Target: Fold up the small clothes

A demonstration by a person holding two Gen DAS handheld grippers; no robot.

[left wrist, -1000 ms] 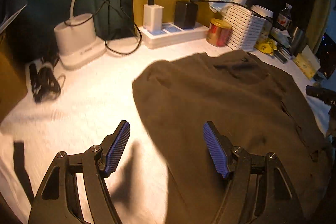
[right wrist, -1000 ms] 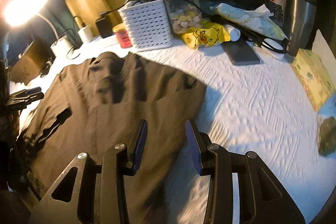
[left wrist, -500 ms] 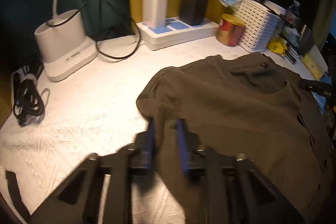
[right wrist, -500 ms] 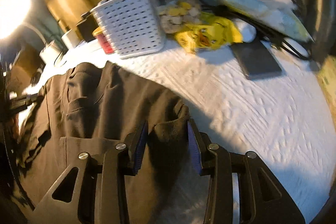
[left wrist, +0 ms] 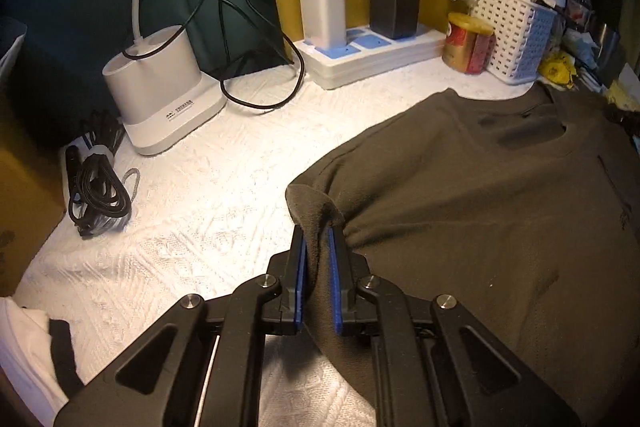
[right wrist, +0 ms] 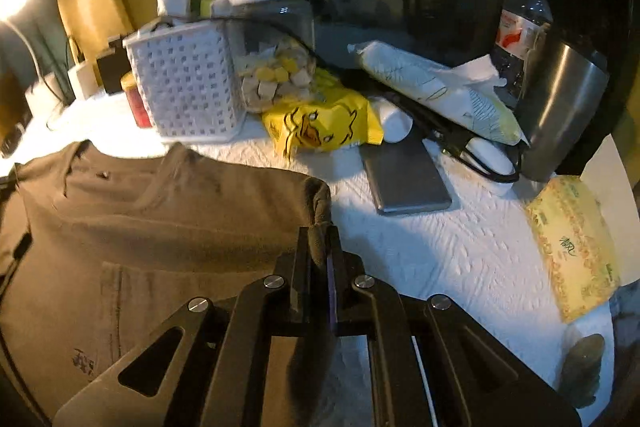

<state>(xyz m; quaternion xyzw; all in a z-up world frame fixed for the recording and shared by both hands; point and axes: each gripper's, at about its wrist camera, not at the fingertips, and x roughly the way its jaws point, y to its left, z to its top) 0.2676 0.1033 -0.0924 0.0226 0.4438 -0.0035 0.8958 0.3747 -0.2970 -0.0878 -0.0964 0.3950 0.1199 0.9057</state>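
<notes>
A dark brown T-shirt (left wrist: pixel 480 211) lies spread on the white textured table cover; it also shows in the right wrist view (right wrist: pixel 152 227) with a chest pocket and a small print. My left gripper (left wrist: pixel 318 233) is shut on the shirt's left sleeve edge, which bunches up between the blue pads. My right gripper (right wrist: pixel 320 233) is shut on the shirt's right sleeve edge, pinched into a small fold.
A white lamp base (left wrist: pixel 160 95) and coiled black cable (left wrist: pixel 96 187) stand at the left. A power strip with chargers (left wrist: pixel 360 43), red tin (left wrist: pixel 468 43) and white basket (right wrist: pixel 184 83) line the back. A jar, yellow bag (right wrist: pixel 320 123), phone (right wrist: pixel 404 179), steel cup (right wrist: pixel 560 111) and tissue pack (right wrist: pixel 572 243) crowd the right.
Both grippers moved forward to the shirt's sleeve edges and closed on the fabric. A second ago both were open above the shirt.
</notes>
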